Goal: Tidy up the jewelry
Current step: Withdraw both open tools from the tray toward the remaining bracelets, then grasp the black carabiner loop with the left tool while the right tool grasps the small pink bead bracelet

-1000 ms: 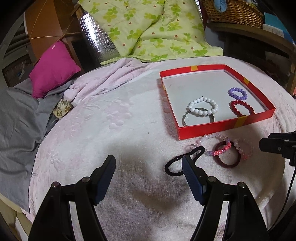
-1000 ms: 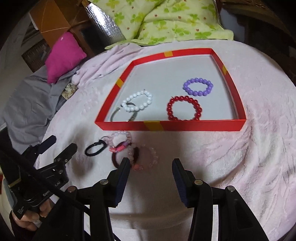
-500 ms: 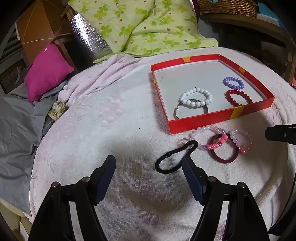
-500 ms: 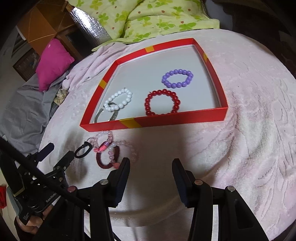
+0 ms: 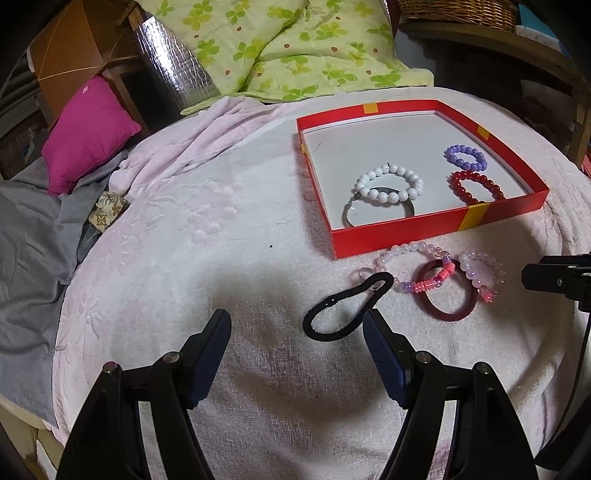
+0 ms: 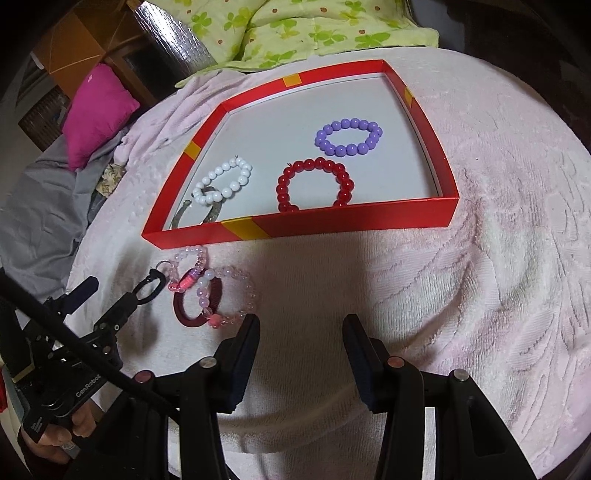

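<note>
A red box (image 5: pixel 436 228) (image 6: pixel 332 223) on the pink towel holds a white bead bracelet (image 5: pixel 389 183) (image 6: pixel 223 181) lying on a metal bangle (image 5: pixel 376 212), a red bead bracelet (image 5: pixel 476 186) (image 6: pixel 314 184) and a purple one (image 5: pixel 465 157) (image 6: pixel 349 136). In front of the box lie a black hair tie (image 5: pixel 345 306) (image 6: pixel 149 290), a dark red band (image 5: pixel 448 295) (image 6: pixel 197 304) and pink bead bracelets (image 5: pixel 417 266) (image 6: pixel 225 295). My left gripper (image 5: pixel 297 328) is open above the towel, just short of the black tie. My right gripper (image 6: pixel 301 334) is open, right of the pink beads.
A green floral quilt (image 5: pixel 288 48) lies behind the box. A magenta cushion (image 5: pixel 88 133) and grey cloth (image 5: pixel 26 236) are at the left. A wicker basket (image 5: pixel 458 13) stands on a shelf at the back right.
Both grippers have drawn back and shifted right relative to the scene. The jewelry pile and box now sit farther left in the right wrist view. Nothing was picked up.
</note>
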Demonstrator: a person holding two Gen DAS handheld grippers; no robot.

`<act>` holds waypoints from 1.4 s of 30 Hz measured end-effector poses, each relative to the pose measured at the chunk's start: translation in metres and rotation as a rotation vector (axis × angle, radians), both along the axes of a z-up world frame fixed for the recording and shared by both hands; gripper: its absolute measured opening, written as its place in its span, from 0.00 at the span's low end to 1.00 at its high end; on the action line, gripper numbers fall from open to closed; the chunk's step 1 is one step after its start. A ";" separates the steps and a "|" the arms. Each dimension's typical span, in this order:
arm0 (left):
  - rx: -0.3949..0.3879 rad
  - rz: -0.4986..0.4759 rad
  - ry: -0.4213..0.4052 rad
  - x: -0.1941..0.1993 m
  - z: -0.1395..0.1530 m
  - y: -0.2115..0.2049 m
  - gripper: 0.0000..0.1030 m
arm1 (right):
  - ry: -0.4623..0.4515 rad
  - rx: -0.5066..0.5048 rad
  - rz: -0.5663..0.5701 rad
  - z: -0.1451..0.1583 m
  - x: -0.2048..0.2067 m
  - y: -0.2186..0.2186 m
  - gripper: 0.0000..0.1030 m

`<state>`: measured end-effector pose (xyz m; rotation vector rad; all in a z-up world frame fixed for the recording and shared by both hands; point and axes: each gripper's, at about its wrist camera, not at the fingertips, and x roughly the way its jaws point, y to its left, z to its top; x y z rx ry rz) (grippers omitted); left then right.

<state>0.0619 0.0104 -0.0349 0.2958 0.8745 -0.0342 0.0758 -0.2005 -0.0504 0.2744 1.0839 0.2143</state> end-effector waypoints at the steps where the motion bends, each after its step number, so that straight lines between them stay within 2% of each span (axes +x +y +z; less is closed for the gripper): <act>1: 0.000 -0.002 0.000 0.000 0.000 0.000 0.72 | -0.001 -0.002 0.001 0.000 0.000 0.000 0.49; 22: 0.012 0.000 0.007 -0.001 -0.002 0.004 0.72 | -0.019 -0.015 -0.003 0.002 0.006 0.008 0.50; 27: -0.026 0.035 0.034 0.005 -0.002 0.017 0.72 | -0.096 0.097 0.047 0.017 0.004 0.017 0.50; 30: -0.041 0.067 0.044 0.008 -0.003 0.028 0.72 | -0.148 0.104 0.087 0.025 0.000 0.029 0.50; 42: -0.063 0.112 0.090 0.014 -0.012 0.045 0.72 | -0.088 0.065 0.102 0.008 0.008 0.045 0.50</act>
